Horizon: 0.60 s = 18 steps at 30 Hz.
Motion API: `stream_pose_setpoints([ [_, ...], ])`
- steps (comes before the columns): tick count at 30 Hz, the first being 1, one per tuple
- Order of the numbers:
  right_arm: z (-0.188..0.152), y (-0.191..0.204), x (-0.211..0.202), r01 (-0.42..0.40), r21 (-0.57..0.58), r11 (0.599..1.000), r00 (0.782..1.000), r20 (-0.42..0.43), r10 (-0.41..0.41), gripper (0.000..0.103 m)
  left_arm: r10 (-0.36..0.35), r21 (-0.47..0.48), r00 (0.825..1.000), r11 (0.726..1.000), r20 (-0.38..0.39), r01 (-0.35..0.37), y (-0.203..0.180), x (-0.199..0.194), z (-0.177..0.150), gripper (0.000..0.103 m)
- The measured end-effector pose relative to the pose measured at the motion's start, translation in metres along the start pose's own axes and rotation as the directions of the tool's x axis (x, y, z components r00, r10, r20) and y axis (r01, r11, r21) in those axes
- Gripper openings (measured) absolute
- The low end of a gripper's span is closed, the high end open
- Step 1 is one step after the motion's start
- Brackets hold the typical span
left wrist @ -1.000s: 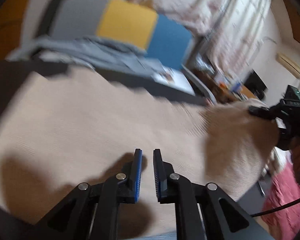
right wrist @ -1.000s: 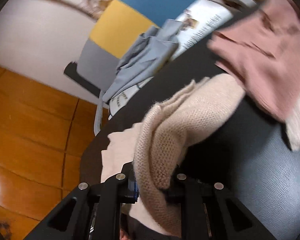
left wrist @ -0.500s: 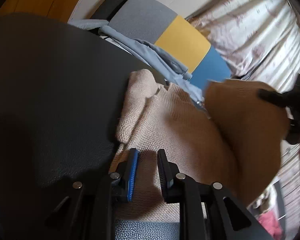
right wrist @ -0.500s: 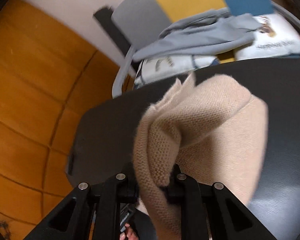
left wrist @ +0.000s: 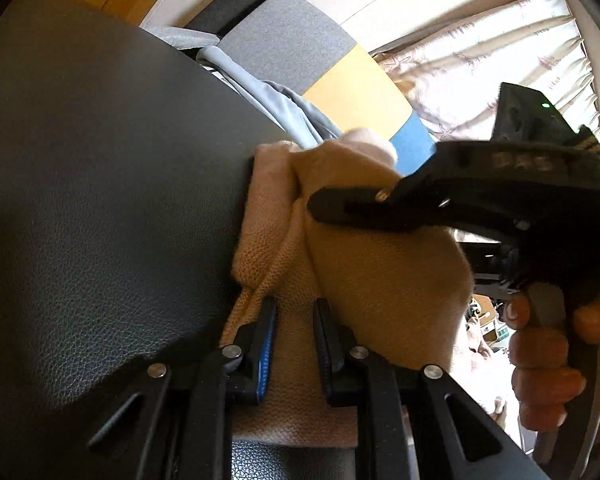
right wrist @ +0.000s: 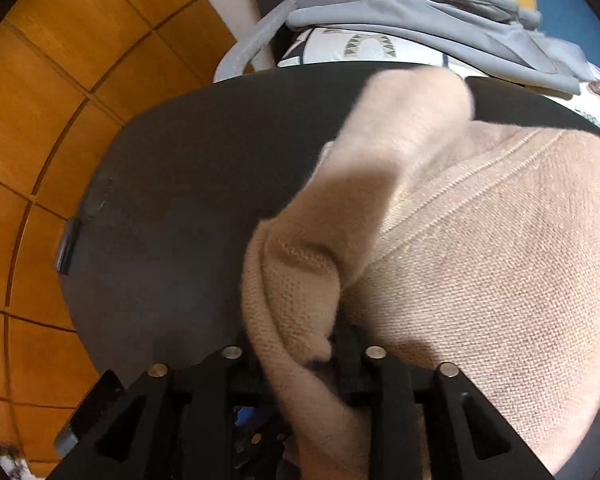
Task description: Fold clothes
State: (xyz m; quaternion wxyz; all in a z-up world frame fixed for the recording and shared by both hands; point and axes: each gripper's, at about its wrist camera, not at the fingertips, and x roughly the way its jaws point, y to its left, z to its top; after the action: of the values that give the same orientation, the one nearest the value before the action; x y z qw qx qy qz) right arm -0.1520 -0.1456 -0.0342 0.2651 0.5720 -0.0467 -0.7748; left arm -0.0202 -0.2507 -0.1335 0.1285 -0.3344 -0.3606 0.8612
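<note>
Right wrist view: beige knit sweater [right wrist: 479, 248] bunched between the right hand-held gripper [right wrist: 300, 360]'s just-opening jaws.

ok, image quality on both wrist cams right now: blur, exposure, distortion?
Left wrist: curtains blown out by backlight, right gripper dark and slightly smeared, the table's leather grain sharp. Right wrist: raised fold of the beige sweater motion-blurred, knit nearer the fingers crisp. Both: heavy fisheye bending, dark corners.
</note>
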Motion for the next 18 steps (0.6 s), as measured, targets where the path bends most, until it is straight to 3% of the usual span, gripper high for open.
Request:
stream_pose_setpoints([
  [3,-0.005,-0.001,-0.029,-0.121,0.019,0.992,0.992,0.038,0.12,0.047,-0.003,-0.02,1.0,1.0,0.006,0.003,0.001,-0.004,0.001,0.018],
  [5,-0.011,-0.008,-0.059,-0.233,0.015,0.972,0.967,0.109,0.23,0.052,-0.008,-0.023,1.0,1.0,0.006,0.008,0.003,-0.011,-0.001,0.019],
  [7,-0.021,-0.021,-0.089,-0.29,-0.003,0.957,0.937,0.204,0.285,0.055,-0.015,-0.038,1.0,0.999,0.009,0.015,0.006,-0.018,-0.003,0.019],
  [10,-0.038,-0.046,-0.11,-0.194,-0.026,0.981,0.94,0.281,0.193,0.055,-0.021,-0.069,0.999,0.997,0.032,0.023,0.013,-0.031,-0.006,0.021],
  [12,-0.053,-0.055,-0.104,-0.134,-0.07,0.989,0.958,0.246,0.147,0.04,-0.028,-0.096,0.999,0.995,0.045,0.032,0.018,-0.039,-0.006,0.024],
  [15,-0.081,-0.059,-0.097,-0.043,-0.174,0.984,0.975,0.208,0.079,0.037,-0.051,-0.167,0.996,0.984,0.068,0.062,0.027,-0.053,-0.009,0.027],
  [17,-0.105,-0.058,-0.102,0.067,-0.306,0.95,0.969,0.246,0.011,0.043,-0.084,-0.233,0.992,0.967,0.096,0.105,0.033,-0.063,-0.01,0.032],
  [18,-0.121,-0.055,-0.104,0.147,-0.378,0.914,0.958,0.285,-0.036,0.056,-0.104,-0.261,0.988,0.956,0.114,0.131,0.034,-0.067,-0.009,0.037],
])
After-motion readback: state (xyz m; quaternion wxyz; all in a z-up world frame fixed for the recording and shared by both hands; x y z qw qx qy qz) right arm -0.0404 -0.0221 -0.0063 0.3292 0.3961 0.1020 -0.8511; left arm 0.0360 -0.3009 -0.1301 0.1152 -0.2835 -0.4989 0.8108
